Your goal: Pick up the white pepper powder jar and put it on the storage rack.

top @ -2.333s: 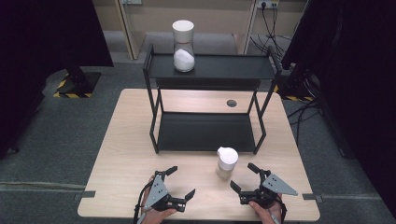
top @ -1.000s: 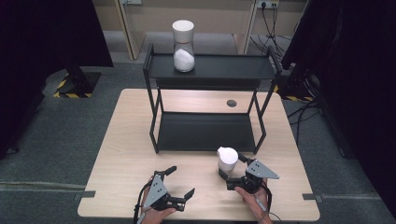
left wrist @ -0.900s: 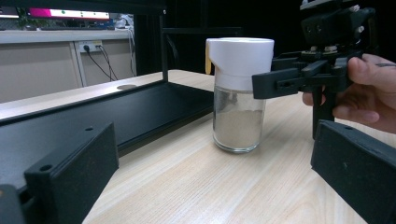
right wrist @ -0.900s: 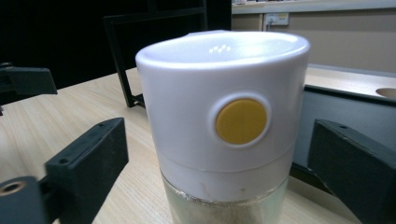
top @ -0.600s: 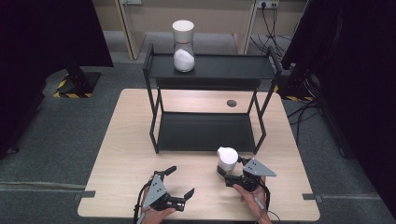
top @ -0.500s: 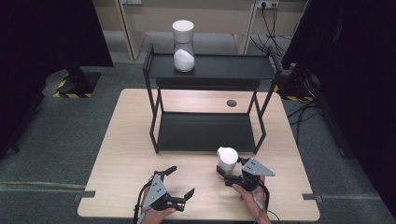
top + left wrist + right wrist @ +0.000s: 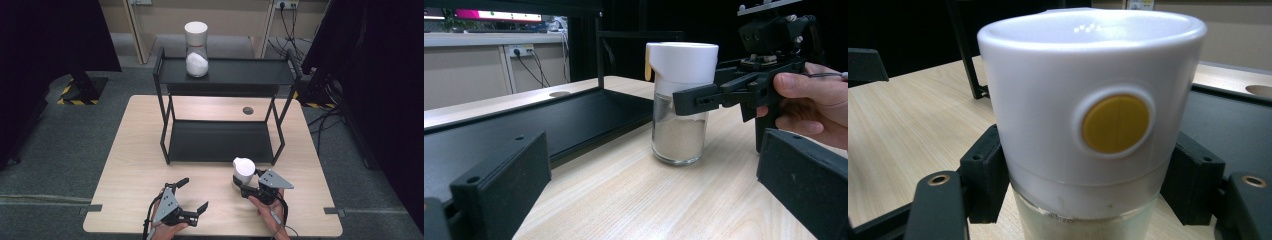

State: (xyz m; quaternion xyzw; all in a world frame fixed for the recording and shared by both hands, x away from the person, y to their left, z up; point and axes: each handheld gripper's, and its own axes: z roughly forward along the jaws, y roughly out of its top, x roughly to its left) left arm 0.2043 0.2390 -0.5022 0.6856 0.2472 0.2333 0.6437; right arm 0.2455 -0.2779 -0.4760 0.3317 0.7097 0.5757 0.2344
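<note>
On the near part of the tabletop (image 7: 145,150), in the high view, a small glass jar (image 7: 243,172) with a white lid stands upright, just in front of the lower board of a black shelf rack (image 7: 220,141). The right claw (image 7: 243,186) is at this jar, and its jaws stand on both sides of the jar's body below the lid. The person's right hand (image 7: 267,207) holds this claw from the near edge. The left claw (image 7: 192,196) is to the left, well apart from the jar, and its jaws are spread wide with nothing between them. On the top board of the rack, far from both claws, a taller jar (image 7: 196,49) with a white lid stands with white powder in its lower part.

From the left gripper view, the small jar (image 7: 680,107) stands on the wood beside the edge of the rack's lower board (image 7: 539,125). It is about half full of pale powder. The right claw (image 7: 696,97) comes from the right and one jaw lies across the glass just under the lid. The left claw's own jaws rise far apart at the bottom corners, released.

From the right gripper view, the jar (image 7: 1093,115) is very close, and a round yellow button (image 7: 1116,123) sits on the side of its white lid. One black jaw pad is against the glass on each side, below the lid, so the right claw is grasping the jar. The jar's base is below the picture edge here.
</note>
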